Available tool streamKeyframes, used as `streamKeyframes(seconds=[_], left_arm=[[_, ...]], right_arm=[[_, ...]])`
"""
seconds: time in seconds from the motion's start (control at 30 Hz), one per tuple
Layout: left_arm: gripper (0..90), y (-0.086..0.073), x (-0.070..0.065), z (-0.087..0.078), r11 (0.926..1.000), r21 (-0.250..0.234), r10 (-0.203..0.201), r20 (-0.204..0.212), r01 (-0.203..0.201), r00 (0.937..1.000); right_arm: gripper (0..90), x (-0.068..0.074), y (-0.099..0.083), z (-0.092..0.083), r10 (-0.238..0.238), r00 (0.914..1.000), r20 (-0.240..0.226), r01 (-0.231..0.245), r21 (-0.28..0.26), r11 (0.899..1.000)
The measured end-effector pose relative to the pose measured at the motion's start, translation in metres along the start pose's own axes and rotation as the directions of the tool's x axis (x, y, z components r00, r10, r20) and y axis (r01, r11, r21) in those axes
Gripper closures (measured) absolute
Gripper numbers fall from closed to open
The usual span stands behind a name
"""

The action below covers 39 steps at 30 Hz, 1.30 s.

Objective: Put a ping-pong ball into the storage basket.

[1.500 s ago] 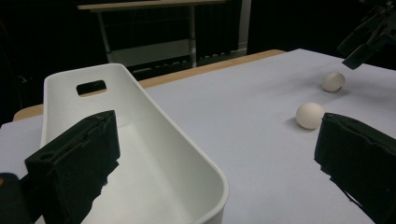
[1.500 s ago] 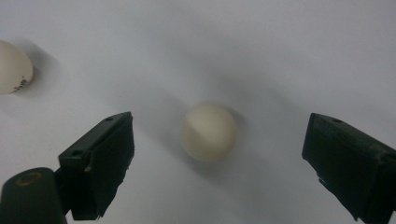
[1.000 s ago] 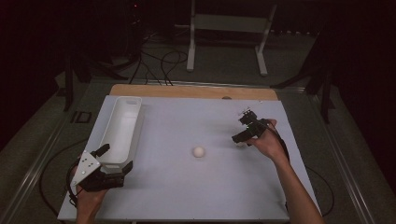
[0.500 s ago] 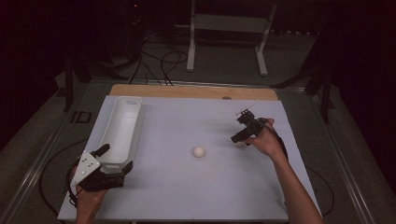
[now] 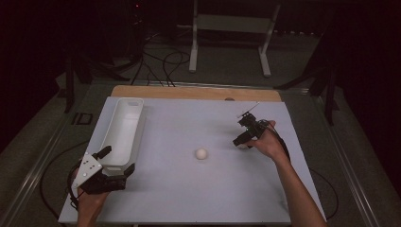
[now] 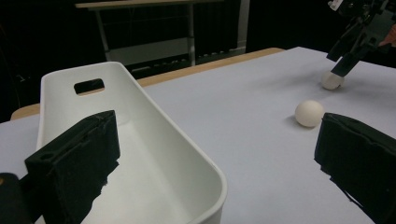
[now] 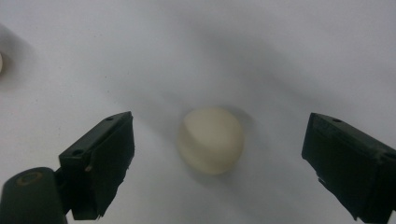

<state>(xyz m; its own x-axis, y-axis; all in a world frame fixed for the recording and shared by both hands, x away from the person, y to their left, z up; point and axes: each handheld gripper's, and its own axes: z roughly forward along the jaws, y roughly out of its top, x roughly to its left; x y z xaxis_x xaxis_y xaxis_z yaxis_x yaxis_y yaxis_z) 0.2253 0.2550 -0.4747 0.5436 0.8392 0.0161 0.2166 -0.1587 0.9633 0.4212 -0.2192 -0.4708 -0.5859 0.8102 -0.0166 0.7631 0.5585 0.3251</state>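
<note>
My right gripper [image 5: 240,140] hangs open over the right part of the white table [image 5: 189,189], jaws pointing down. A small white ball [image 7: 210,140] lies on the table between its two jaws, touching neither. It lies under that gripper as a ball [image 6: 332,80] in the left gripper view. A second white ball [image 5: 202,153] rests at the table's middle. My left gripper [image 5: 116,161] is open at the near left, one jaw inside the long white bin [image 5: 124,124] and one outside its near end wall [image 6: 205,163].
The bin holds nothing that I can see, and it runs along the table's left side. A wooden strip [image 5: 189,92] borders the far edge. Cables and a metal stand [image 5: 227,28] are on the dark floor beyond.
</note>
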Motion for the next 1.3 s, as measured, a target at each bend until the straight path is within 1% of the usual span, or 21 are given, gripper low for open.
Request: streamKeyframes(seconds=[0.07, 0.13, 0.23, 0.3, 0.5, 0.57, 0.6, 0.63, 0.67, 0.97, 1.07, 1.13, 1.27, 1.3], left_arm=[[0.7, 0.000, 0.000, 0.000, 1.0000, 0.000, 0.000, 0.000, 0.000, 1.0000], [0.8, 0.000, 0.000, 0.000, 1.0000, 0.000, 0.000, 0.000, 0.000, 1.0000], [0.7, 0.000, 0.000, 0.000, 1.0000, 0.000, 0.000, 0.000, 0.000, 1.0000], [0.7, 0.000, 0.000, 0.000, 1.0000, 0.001, 0.000, -0.001, 0.000, 1.0000], [0.7, 0.000, 0.000, 0.000, 1.0000, 0.000, 0.000, -0.001, 0.000, 1.0000], [0.7, 0.000, 0.000, 0.000, 1.0000, -0.001, -0.001, -0.002, 0.001, 1.0000], [0.7, 0.000, 0.000, 0.000, 1.0000, -0.001, -0.001, -0.002, 0.001, 1.0000], [0.7, 0.000, 0.000, -0.001, 1.0000, -0.002, -0.001, -0.002, 0.001, 1.0000], [0.7, 0.000, 0.001, -0.001, 1.0000, -0.001, -0.001, -0.003, 0.001, 1.0000], [0.7, 0.000, 0.000, -0.001, 1.0000, -0.001, 0.000, -0.003, 0.000, 1.0000], [0.7, 0.000, 0.000, 0.000, 1.0000, 0.000, 0.001, -0.003, -0.001, 1.0000], [0.7, 0.000, 0.000, 0.000, 1.0000, 0.002, 0.002, -0.004, -0.002, 1.0000], [0.7, 0.000, 0.000, 0.000, 1.0000, 0.002, 0.002, -0.005, -0.002, 1.0000], [0.7, 0.000, 0.000, 0.000, 1.0000, 0.003, 0.003, -0.005, -0.003, 1.0000]], right_arm=[[8.9, 0.000, 0.001, 0.001, 0.004, 1.0000, -0.003, -0.004, 0.004, 1.000], [9.0, 0.000, 0.001, 0.002, -0.003, 1.0000, -0.001, 0.003, 0.007, 1.000], [8.9, 0.001, 0.002, 0.003, 0.005, 1.0000, -0.006, -0.005, 0.015, 1.000], [9.0, 0.001, 0.003, 0.004, -0.005, 1.0000, -0.002, 0.005, 0.021, 1.000], [9.0, 0.003, 0.004, 0.006, 0.002, 0.9999, -0.012, -0.002, 0.043, 0.999], [9.0, 0.002, 0.004, 0.006, -0.007, 0.9999, -0.012, 0.007, 0.046, 0.999], [9.0, 0.002, 0.005, 0.007, -0.002, 0.9999, -0.015, 0.003, 0.048, 0.999], [11.8, 0.003, 0.005, 0.007, -0.003, 0.9999, -0.014, 0.004, 0.050, 0.999], [12.4, 0.003, 0.005, 0.007, -0.001, 0.9999, -0.013, 0.002, 0.050, 0.999], [13.6, 0.003, 0.005, 0.009, 0.002, 0.9999, -0.010, -0.002, 0.059, 0.998], [14.7, 0.004, 0.005, 0.009, -0.008, 0.9999, -0.007, 0.008, 0.065, 0.998], [16.6, 0.004, 0.005, 0.010, -0.012, 0.9999, -0.005, 0.012, 0.071, 0.997], [22.5, 0.004, 0.005, 0.012, -0.003, 1.0000, 0.006, 0.002, 0.079, 0.997], [22.5, 0.004, 0.005, 0.012, -0.003, 1.0000, 0.006, 0.002, 0.079, 0.997]])
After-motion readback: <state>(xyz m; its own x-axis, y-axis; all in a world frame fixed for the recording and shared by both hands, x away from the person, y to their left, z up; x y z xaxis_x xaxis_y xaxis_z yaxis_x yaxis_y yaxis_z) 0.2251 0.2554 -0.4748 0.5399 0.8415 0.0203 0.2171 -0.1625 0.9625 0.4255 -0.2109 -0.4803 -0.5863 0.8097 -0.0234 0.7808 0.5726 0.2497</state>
